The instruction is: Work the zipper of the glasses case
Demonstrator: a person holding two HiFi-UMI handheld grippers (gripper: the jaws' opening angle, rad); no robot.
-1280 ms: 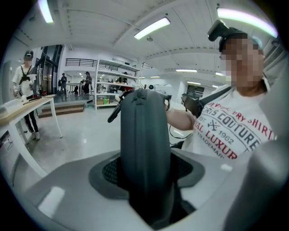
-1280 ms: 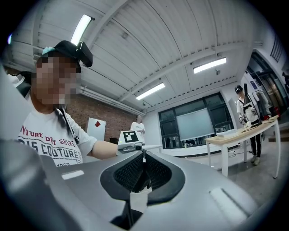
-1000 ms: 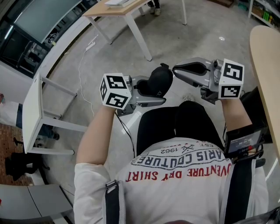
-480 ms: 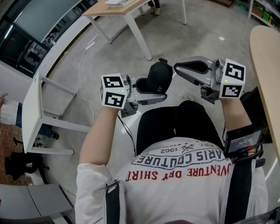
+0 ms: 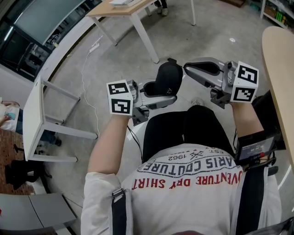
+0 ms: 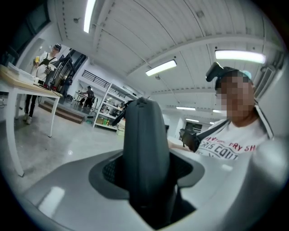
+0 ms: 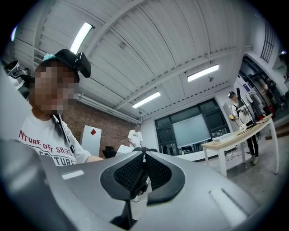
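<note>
Polished grey concrete floor (image 5: 115, 59), wood-topped table (image 5: 120, 9). Left gripper (image 5: 161, 94) jaws clamp smooth black domed glasses case (image 5: 168, 79); right gripper (image 5: 186, 69) jaws pinch zipper pull (image 7: 144, 157).

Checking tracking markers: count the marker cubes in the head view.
2. One marker cube on the left claw, left of the glasses case; the other on the right claw, right of it. None looks hidden.

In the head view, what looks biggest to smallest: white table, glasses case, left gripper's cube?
White table, largest.
Glasses case and cube look about alike; the cube is nearer, so no ranking.
</note>
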